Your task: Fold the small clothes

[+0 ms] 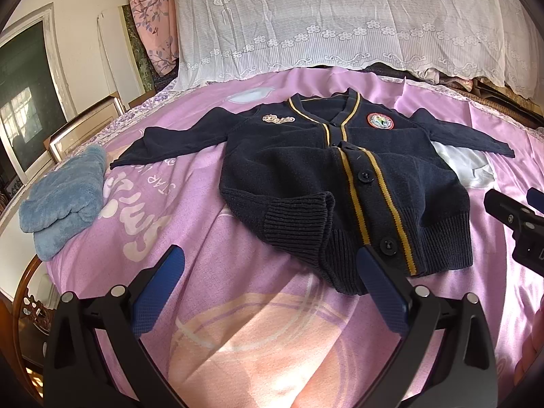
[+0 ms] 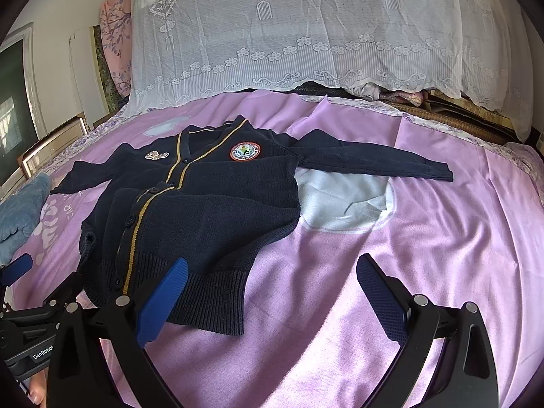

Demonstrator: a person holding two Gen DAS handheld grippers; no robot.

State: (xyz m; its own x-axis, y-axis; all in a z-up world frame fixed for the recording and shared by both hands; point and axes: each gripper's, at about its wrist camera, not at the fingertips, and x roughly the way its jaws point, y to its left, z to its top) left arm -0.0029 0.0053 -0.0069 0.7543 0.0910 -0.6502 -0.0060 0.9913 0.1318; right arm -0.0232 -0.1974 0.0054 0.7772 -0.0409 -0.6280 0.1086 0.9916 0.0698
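A small navy knit cardigan (image 1: 401, 173) with yellow placket stripes and a round badge lies face up on the pink bed sheet (image 1: 238, 306), both sleeves spread out. Its near left hem corner is rumpled and turned up. My left gripper (image 1: 272, 272) is open and empty just in front of the hem. In the right wrist view the cardigan (image 2: 210, 210) lies left of centre. My right gripper (image 2: 272, 278) is open and empty at the hem's right corner. The right gripper also shows in the left wrist view (image 1: 516, 217) at the right edge.
A folded blue fleece garment (image 1: 64, 200) lies at the left on the bed. A white lace cover (image 1: 340, 17) drapes over the pile at the back. Framed pictures (image 1: 81, 125) lean at the left bed edge. The left gripper's body (image 2: 23, 319) appears low left.
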